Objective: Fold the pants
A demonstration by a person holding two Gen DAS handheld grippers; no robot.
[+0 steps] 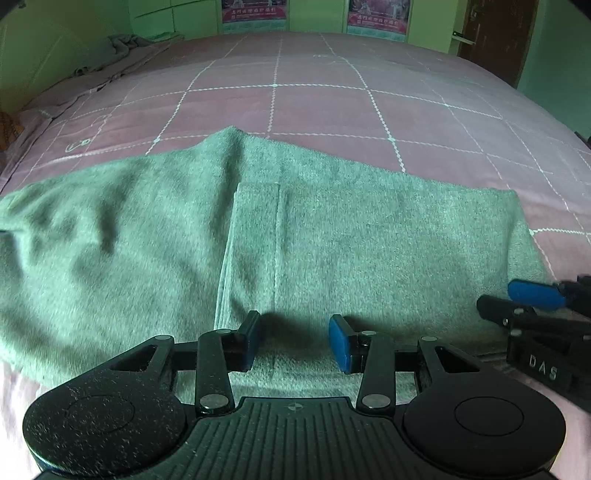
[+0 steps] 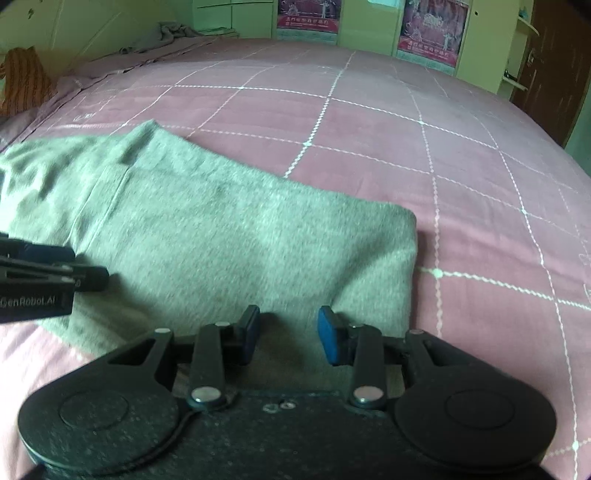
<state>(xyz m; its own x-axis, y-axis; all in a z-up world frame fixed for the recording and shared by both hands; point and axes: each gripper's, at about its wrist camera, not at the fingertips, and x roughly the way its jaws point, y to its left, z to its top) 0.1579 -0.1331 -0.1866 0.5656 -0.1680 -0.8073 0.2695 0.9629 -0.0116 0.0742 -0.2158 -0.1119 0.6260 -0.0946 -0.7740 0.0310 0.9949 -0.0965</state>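
Note:
Grey-green pants (image 1: 314, 236) lie folded across the near part of a pink bed; they also show in the right wrist view (image 2: 229, 240). A folded layer with a stitched hem edge (image 1: 229, 258) lies on top of the left part. My left gripper (image 1: 295, 341) is open, low over the near edge of the pants, with nothing between its blue pads. My right gripper (image 2: 286, 334) is open over the pants' near right corner, empty. The right gripper also shows at the right in the left wrist view (image 1: 524, 299). The left gripper shows at the left in the right wrist view (image 2: 85, 269).
The pink quilted bedspread (image 1: 332, 103) with white stitched squares stretches far behind the pants. Crumpled bedding (image 1: 125, 48) lies at the far left corner. Green cupboards with posters (image 2: 432, 29) and a brown door (image 1: 498, 40) stand behind the bed.

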